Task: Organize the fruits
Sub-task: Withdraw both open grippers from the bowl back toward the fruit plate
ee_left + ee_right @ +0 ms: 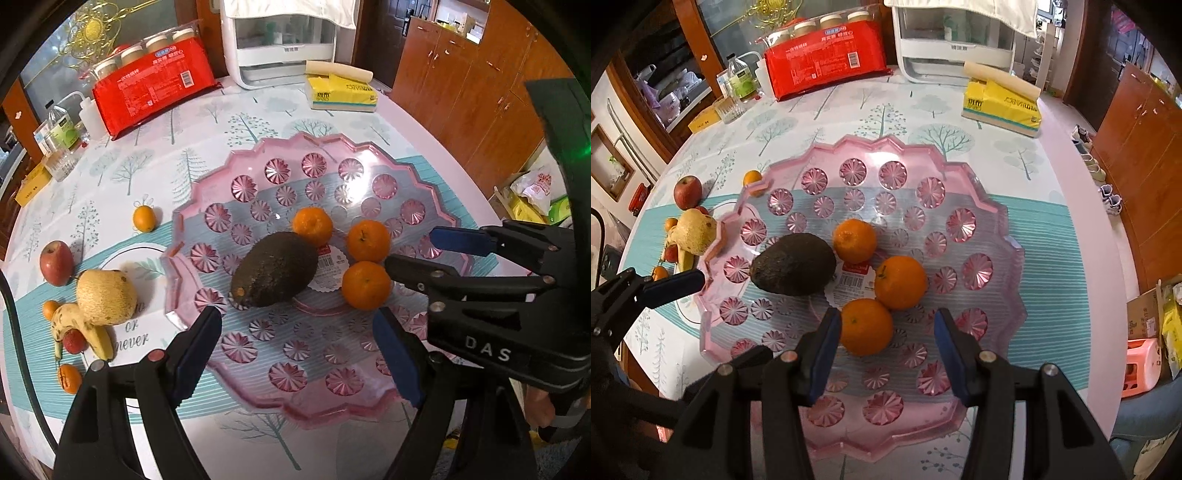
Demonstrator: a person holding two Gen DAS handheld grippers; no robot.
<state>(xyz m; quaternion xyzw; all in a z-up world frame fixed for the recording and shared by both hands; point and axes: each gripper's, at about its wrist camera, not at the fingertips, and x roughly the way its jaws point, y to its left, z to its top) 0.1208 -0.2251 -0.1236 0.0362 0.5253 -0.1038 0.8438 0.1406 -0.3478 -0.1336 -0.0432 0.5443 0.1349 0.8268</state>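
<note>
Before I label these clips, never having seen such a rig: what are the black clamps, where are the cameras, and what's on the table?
They are hand-held grasping devices, one per hand, each with a fisheye camera looking along its fingers. The left tool and right tool are both open, holding nothing. In the pink tray lie an avocado and three oranges. Left of it, on the tablecloth, wait an apple, banana, a yellowish fruit and small oranges.

Centre of scalloped pink plastic tray is blocked by dark oval avocado & three round orange tangerines, touching. Far + right tray areas are left bare, so approach is possible there. Left of tray, passage is cluttered by pile w/ red apple, yellow banana.
</note>
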